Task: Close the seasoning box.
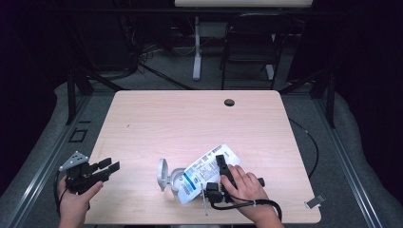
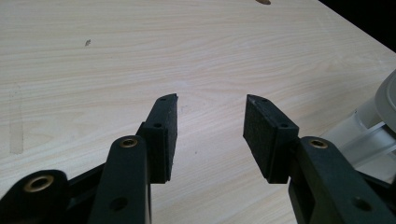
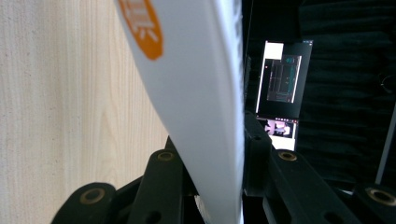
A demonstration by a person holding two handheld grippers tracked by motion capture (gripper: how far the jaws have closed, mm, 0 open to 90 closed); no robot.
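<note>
white pouch pinched at the near edge of the worktop

the right hand-held gripper (image 1: 222, 166) lies low over the near middle of the worktop (image 1: 190, 118), its jaws either side of a white pouch (image 1: 206, 173) with blue and black print. in the right gripper view the pouch (image 3: 201, 107) runs up between the two black jaws as a broad white sheet with an orange mark near its top, and the pads meet it on both sides — the pouch is pinched. a person's right hand (image 1: 244, 185) wraps the body of that hand-held gripper, and its cable loops back toward the table's near edge.

the pouch lies slanted, its lower left end resting on or against a pale grey container (image 1: 173, 178) with a round flip lid (image 1: 162, 172) standing open at its left. how far the pouch overlaps the container's mouth i cannot tell.

the left hand-held gripper (image 1: 108, 167) sits well apart, near the left edge of the worktop, held by the left hand (image 1: 76, 202). in the left gripper view its jaws are spread wide with bare wood between the pads (image 2: 161, 135) — nothing held — and the container's pale edge (image 2: 373, 121) shows at the right.
</note>
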